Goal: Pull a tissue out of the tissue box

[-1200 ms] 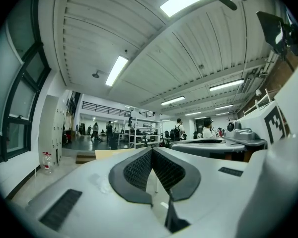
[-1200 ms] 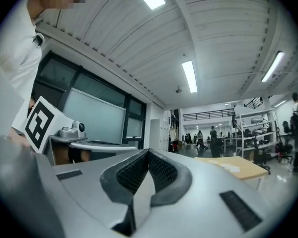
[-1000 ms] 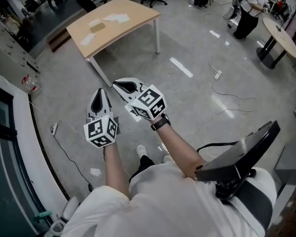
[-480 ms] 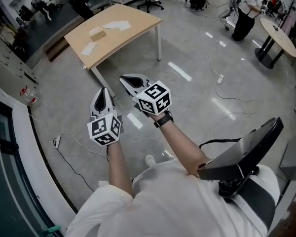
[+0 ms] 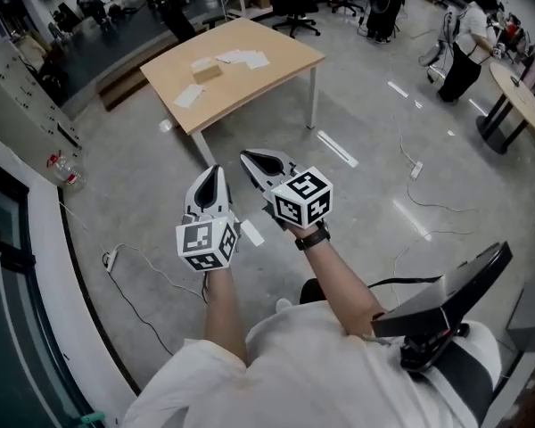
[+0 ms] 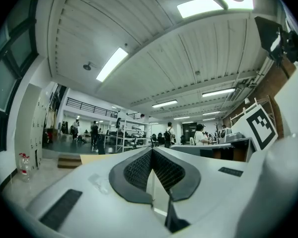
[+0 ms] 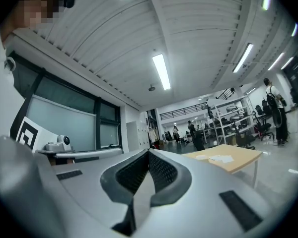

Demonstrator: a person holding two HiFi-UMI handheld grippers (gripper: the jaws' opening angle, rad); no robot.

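Tissue box (image 5: 207,69) — small, tan, on table (image 5: 272,47) | left gripper (image 5: 213,173), right gripper (image 5: 248,157) — closed

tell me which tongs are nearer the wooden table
Right, slightly. The right tongs reach further forward toward the wooden table. The left tongs sit beside them, a little further back. Both are well short of it.

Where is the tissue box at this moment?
In the head view, the tissue box sits on the wooden table at top centre, between a white sheet and more white sheets.
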